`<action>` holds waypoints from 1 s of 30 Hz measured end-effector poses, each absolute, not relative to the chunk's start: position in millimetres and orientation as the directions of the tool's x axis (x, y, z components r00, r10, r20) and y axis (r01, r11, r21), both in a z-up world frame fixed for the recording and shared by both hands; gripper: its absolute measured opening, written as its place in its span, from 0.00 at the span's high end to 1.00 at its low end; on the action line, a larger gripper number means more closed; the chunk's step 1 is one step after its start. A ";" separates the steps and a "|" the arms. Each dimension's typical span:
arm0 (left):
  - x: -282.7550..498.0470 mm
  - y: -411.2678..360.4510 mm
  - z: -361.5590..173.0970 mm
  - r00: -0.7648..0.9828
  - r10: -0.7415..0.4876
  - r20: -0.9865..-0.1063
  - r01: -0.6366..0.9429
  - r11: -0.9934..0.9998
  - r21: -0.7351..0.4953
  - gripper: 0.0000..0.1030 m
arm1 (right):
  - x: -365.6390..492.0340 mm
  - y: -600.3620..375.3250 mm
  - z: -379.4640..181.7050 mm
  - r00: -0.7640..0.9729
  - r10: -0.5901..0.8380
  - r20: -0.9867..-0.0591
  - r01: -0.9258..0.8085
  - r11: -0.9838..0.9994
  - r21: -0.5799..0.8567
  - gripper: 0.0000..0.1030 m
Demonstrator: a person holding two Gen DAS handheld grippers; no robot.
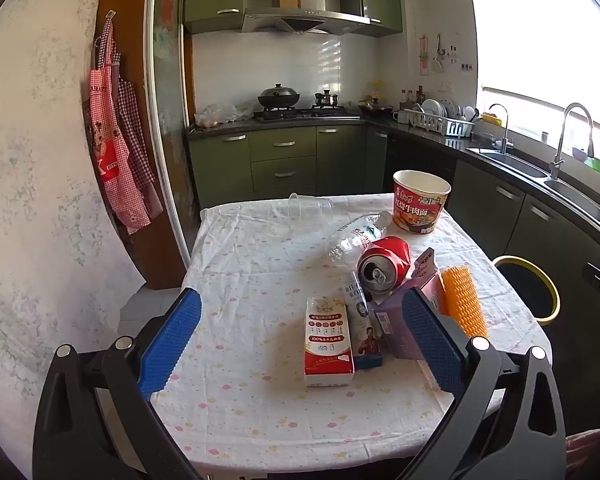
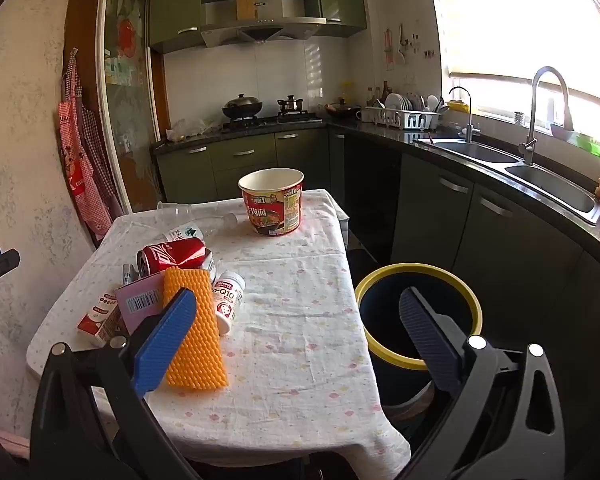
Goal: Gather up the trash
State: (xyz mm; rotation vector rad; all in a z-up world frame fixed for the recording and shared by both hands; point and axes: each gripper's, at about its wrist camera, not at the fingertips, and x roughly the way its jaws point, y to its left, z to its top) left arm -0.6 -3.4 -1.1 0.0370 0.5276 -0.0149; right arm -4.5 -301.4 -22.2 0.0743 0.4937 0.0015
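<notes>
From the left wrist, the left gripper (image 1: 300,344) hangs over the near edge of the table (image 1: 236,412) with its jaws spread wide and nothing between the pads. The trash sits bunched ahead: a red-and-white milk carton (image 1: 329,346), a crushed red cola can (image 1: 384,266) on its side, a clear water bottle (image 1: 358,232) lying flat, a purple box (image 1: 396,330) and an orange foam sleeve (image 1: 462,300). The risk, I'd say, is that pile: reach for one piece and a finger may nudge the can or bottle, both free to roll off the cloth. The instant-noodle cup (image 1: 420,202) stands upright at the far side, inside not visible here; a clear plastic cup (image 1: 308,205) lies tipped beside it, looking empty. Over to the right wrist, the right gripper (image 2: 300,332) is just as wide and empty, one finger over the foam sleeve, the other over the yellow-rimmed bin (image 2: 418,316). A white supplement bottle (image 2: 229,298) lies beside the sleeve, another roller. The bin stands off the table's right edge, dark inside, contents unclear; a drop short of it lands on the floor. The noodle cup's visible inner wall looks clean.
</notes>
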 end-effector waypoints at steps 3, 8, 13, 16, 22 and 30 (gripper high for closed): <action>-0.4 -3.6 -0.8 0.863 -0.008 -0.504 0.026 0.999 0.030 0.04 | -4.4 -300.7 -21.8 0.880 0.019 -0.474 0.017 0.997 0.072 0.06; -0.7 -3.7 -0.9 0.864 -0.009 -0.504 0.027 0.999 0.029 0.04 | -3.9 -299.7 -21.2 0.879 0.020 -0.476 0.017 0.997 0.073 0.06; -2.5 -4.6 -1.0 0.865 -0.011 -0.501 0.032 0.999 0.032 0.04 | -4.0 -299.7 -21.6 0.880 0.021 -0.474 0.016 0.997 0.073 0.06; -1.8 -5.0 -2.9 0.863 -0.014 -0.504 0.036 0.999 0.033 0.04 | -3.5 -299.4 -22.2 0.880 0.019 -0.475 0.017 0.997 0.073 0.06; -1.3 -5.6 -3.3 0.862 -0.017 -0.507 0.041 0.999 0.035 0.04 | -3.2 -299.6 -22.3 0.879 0.021 -0.476 0.017 0.997 0.075 0.06; 0.4 -6.4 -5.8 0.859 -0.021 -0.512 0.047 0.998 0.037 0.04 | -1.3 -300.7 -25.0 0.878 0.021 -0.477 0.018 0.997 0.077 0.06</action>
